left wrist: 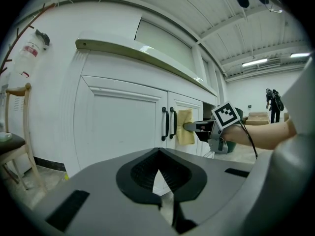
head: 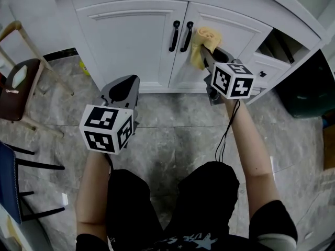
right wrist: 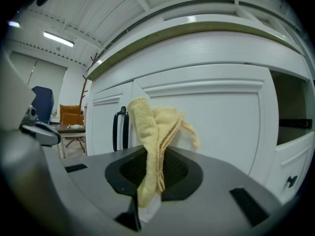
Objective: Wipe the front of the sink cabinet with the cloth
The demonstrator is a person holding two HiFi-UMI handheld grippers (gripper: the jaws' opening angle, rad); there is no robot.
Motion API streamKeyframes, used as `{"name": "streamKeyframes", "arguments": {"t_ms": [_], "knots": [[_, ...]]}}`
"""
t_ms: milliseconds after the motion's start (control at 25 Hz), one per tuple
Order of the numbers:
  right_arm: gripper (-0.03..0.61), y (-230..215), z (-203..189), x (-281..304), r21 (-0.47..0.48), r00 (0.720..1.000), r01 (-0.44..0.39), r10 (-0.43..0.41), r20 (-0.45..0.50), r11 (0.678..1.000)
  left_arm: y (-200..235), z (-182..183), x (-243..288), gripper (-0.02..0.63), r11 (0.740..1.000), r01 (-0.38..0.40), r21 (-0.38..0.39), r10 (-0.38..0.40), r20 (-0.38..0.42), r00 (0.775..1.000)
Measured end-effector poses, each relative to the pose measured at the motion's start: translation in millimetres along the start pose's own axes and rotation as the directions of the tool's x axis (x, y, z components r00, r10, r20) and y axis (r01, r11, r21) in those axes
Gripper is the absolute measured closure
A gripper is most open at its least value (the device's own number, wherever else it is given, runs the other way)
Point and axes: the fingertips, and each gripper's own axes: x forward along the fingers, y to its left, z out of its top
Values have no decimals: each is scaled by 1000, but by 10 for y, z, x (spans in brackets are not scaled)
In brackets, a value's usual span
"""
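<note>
Cloth (head: 203, 43) of yellow terry was pinched, bunched, in right gripper (head: 210, 56) against right door of white two-door sink cabinet (head: 131, 41), just right of its two black bar handles (head: 174, 35), left gripper (head: 122, 89) hung before left door, jaws pressed together, empty, one brown-seated wooden chair (head: 21, 85) stood left of cabinet.

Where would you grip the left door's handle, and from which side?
Grip the handle mid-bar, straight from the front, jaws set horizontally. The bar stands upright, off the door, fixed only at its ends, so jaws can close across it there. The cloth sits beside the other handle, not this one.
</note>
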Motion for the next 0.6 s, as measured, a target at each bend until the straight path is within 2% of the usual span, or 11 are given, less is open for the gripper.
{"name": "streamKeyframes", "arguments": {"t_ms": [320, 600], "knots": [[515, -726, -67, -283, 10, 993, 116, -116, -4, 993, -177, -3, 325, 598, 999, 51, 8, -50, -11, 999], [515, -1336, -112, -575, 37, 972, 233, -233, -3, 972, -505, 53, 667, 598, 992, 126, 19, -126, -14, 992]]}}
